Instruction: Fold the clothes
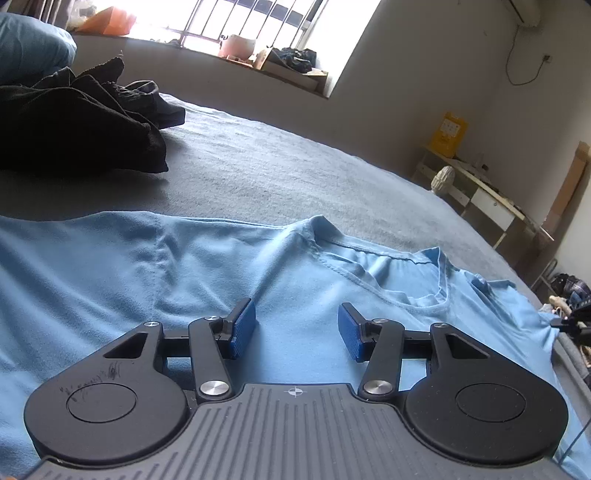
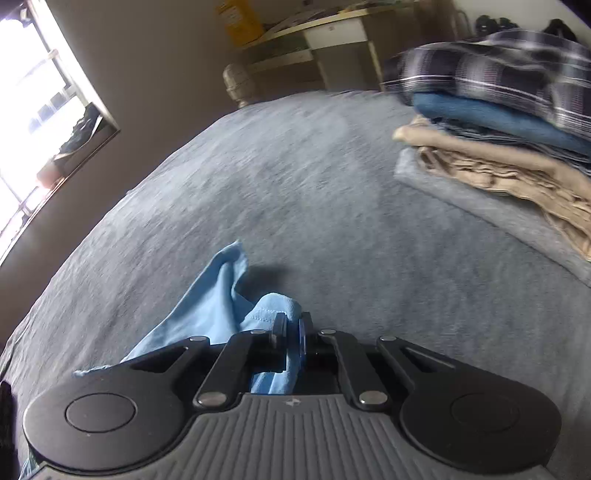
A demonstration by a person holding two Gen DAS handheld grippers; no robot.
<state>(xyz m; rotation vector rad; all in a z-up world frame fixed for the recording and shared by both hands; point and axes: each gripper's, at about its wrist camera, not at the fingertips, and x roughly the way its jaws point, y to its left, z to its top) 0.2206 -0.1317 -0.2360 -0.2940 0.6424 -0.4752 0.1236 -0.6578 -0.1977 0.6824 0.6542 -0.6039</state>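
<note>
A light blue T-shirt (image 1: 147,266) lies spread on the grey bed (image 1: 295,177), its neckline (image 1: 406,273) toward the right. My left gripper (image 1: 297,328) hovers just above the shirt's chest, jaws open, blue pads (image 1: 243,328) apart with only flat cloth beneath them. In the right wrist view my right gripper (image 2: 291,328) is shut on a bunched hem or sleeve edge of the same blue T-shirt (image 2: 210,314), and the cloth trails off to the left over the grey bed (image 2: 314,203).
A heap of dark clothes (image 1: 74,122) lies at the bed's far left. A stack of folded clothes (image 2: 498,122), plaid on top, sits on a grey towel at the right. A window (image 1: 251,22), a desk (image 1: 480,192) and a yellow box (image 1: 448,134) stand beyond the bed.
</note>
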